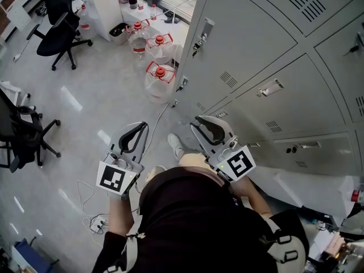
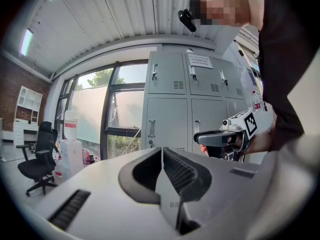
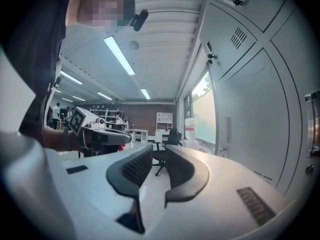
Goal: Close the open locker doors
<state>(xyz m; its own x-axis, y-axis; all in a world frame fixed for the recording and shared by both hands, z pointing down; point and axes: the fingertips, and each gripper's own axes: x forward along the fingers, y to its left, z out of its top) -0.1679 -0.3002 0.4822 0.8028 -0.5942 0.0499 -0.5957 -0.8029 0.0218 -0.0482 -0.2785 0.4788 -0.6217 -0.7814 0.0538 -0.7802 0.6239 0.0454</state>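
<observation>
Locker doors [image 1: 250, 38] at right, just beside both grippers: all visible ones look shut, task seems nearly done; low ones partly hidden. Left gripper [image 2: 162, 151]: jaws together, empty. Right gripper [image 3: 158, 151]: jaws slightly apart, empty.

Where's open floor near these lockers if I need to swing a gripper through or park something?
The widest bare floor lies between the office chairs on the left and the water jugs, ahead of the left gripper. Crowded where the jugs cluster at the foot of the lockers, and cables trail just behind that gripper.
</observation>
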